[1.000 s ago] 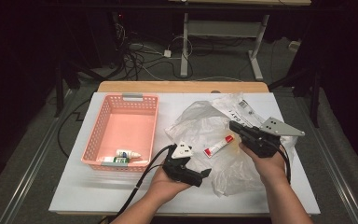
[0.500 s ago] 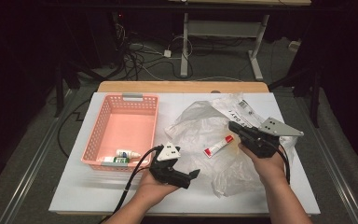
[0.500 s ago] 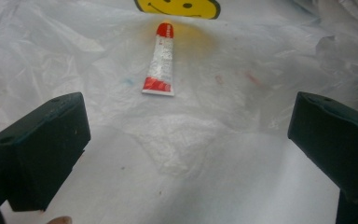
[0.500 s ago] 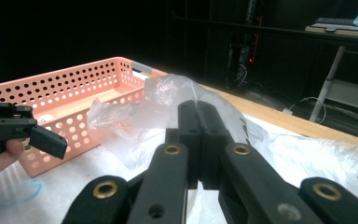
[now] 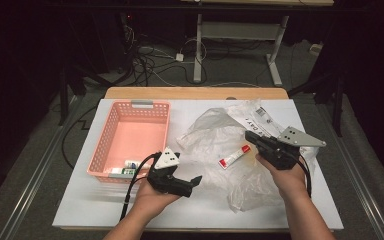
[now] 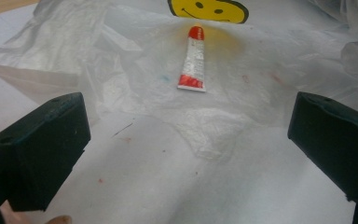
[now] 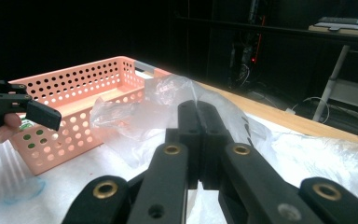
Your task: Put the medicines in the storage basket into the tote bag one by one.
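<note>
Half-veiled tube (image 6: 193, 59) under crumpled plastic bag (image 6: 98, 60)

Lab: dark room, floor cables (image 5: 160, 60)

Small white tube (image 5: 234, 156) with red cap and red end band (label unreadable), lying flat on crumpled clear plastic bag (image 5: 220, 135)

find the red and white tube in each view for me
High view: the tube lies right of centre on the clear plastic bag, between the two grippers.
Left gripper view: the tube is at upper centre, cap end away, on the bag.
Right gripper view: not in it; I can't make it out there.
Shared landmark: the crumpled plastic bag.
</note>
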Action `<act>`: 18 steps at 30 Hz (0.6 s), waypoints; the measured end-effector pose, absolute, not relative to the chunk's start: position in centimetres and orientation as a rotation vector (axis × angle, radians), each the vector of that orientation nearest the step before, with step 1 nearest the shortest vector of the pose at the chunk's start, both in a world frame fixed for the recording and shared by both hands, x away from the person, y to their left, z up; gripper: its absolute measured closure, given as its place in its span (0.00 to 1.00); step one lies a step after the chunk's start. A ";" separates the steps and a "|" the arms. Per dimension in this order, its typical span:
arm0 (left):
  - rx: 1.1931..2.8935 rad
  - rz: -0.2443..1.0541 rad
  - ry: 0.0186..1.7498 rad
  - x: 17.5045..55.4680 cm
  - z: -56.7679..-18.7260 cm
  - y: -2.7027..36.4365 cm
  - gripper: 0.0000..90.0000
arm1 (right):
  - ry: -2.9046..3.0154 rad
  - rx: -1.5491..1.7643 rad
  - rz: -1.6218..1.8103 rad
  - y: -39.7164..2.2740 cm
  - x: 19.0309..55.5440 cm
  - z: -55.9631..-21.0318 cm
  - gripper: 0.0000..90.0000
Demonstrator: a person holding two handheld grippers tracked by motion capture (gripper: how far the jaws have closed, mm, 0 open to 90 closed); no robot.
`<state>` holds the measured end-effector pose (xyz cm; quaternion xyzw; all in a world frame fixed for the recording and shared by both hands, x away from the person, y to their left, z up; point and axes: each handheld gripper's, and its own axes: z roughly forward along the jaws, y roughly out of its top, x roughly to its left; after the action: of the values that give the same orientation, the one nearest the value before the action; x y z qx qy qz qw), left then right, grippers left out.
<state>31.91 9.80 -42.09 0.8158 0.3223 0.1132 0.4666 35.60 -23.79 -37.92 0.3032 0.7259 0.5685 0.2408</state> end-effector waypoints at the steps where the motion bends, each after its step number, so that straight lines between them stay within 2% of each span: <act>1: 1.999 0.280 0.795 31.9 -42.1 10.0 0.00 | 1.986 0.829 1.556 -23.8 35.6 -37.9 1.00; 18: 1.987 0.359 0.903 32.9 -41.4 14.1 0.00 | 1.980 0.834 1.553 -23.9 35.7 -38.0 1.00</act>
<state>32.92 14.14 -41.40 0.8030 0.3648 0.1449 0.4485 35.66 -23.88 -37.95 0.3052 0.7246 0.5683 0.2426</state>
